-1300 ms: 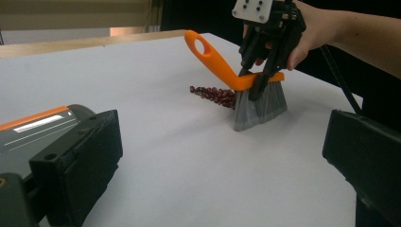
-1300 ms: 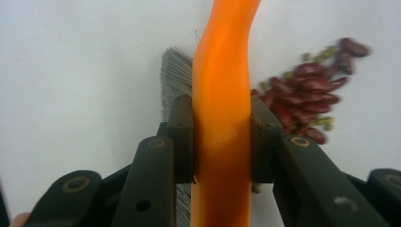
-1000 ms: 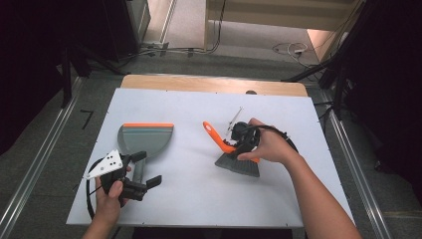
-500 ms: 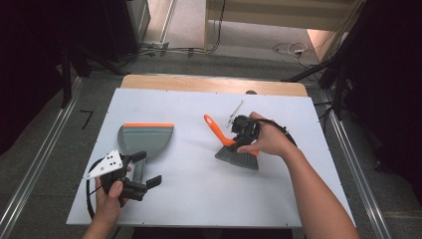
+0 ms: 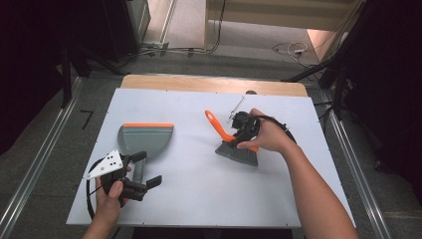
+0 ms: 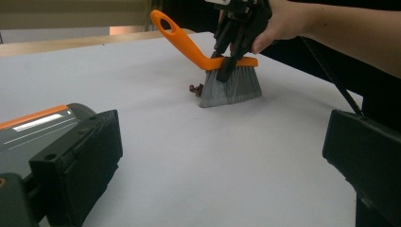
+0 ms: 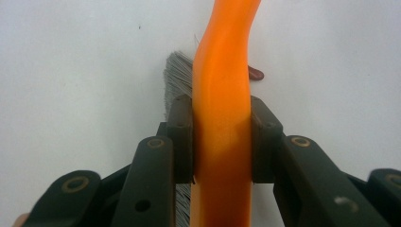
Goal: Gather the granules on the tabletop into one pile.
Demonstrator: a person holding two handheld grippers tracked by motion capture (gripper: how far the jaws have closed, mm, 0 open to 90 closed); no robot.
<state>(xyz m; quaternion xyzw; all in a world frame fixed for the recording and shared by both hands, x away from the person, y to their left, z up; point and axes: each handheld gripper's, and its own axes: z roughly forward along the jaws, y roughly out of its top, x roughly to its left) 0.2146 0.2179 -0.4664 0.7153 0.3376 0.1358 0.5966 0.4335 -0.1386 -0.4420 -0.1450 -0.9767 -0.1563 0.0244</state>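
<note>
my right gripper is clamped tight on the small hand brush with the curved orange plastic handle and grey bristles; in the right gripper view both black pads press flat against the sides of the orange back, with grey bristles showing beside it. the brush stands on the white table top, right of the middle, bristles down and touching the surface, its looped handle end slanting up and away from my right hand. in the left gripper view a little clump of dark reddish crumbs lies on the table right against the edge of the bristles.

my left gripper rests low near the front left of the table, its jaws standing wide apart with nothing between them. just beyond it lies the grey plastic dustpan with the orange lip, flat on the table, its handle pointing toward my left hand. the dustpan and the brush are well apart, with bare white surface between them.
</note>
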